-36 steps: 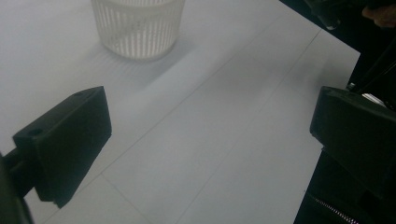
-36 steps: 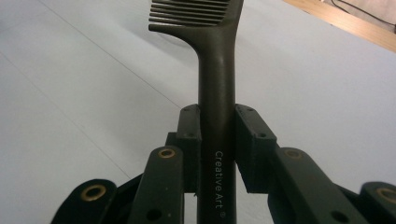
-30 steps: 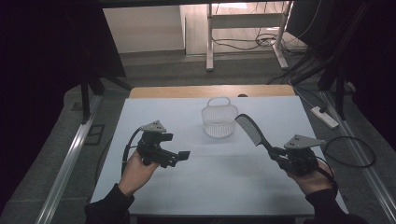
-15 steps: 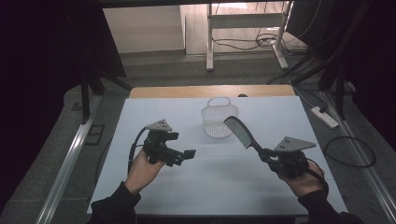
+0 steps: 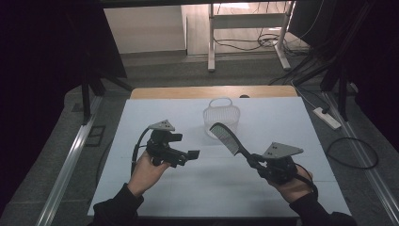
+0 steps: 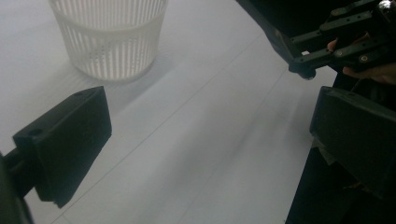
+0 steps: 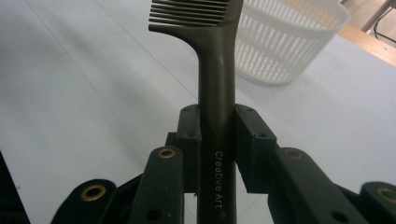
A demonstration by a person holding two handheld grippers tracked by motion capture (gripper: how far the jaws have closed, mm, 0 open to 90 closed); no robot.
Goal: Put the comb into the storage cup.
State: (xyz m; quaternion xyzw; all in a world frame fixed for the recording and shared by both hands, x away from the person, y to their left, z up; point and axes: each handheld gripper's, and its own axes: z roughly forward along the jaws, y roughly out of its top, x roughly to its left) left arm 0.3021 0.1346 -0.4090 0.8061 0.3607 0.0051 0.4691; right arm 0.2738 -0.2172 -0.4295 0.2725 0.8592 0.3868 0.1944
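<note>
A dark comb (image 5: 227, 137) (image 7: 215, 70) is held by its handle in my right gripper (image 5: 256, 162) (image 7: 217, 128), whose jaws are shut on it. The comb slants up and to the left, its teeth end just in front of a small white slatted basket (image 5: 221, 114) (image 6: 108, 37) (image 7: 289, 39) at the table's far middle. My left gripper (image 5: 190, 155) (image 6: 205, 144) hovers over the left half of the white table (image 5: 164, 110), open, with nothing between its jaws. It points toward the right gripper (image 6: 345, 44).
The white table ends at a wooden strip (image 5: 188, 92) behind the basket. A power strip (image 5: 326, 117) and cables (image 5: 353, 153) lie on the floor to the right. Metal rails (image 5: 66, 165) run along both sides.
My right gripper has carried the comb leftward, so its teeth now lie nearer the basket's front. The left gripper has barely shifted.
</note>
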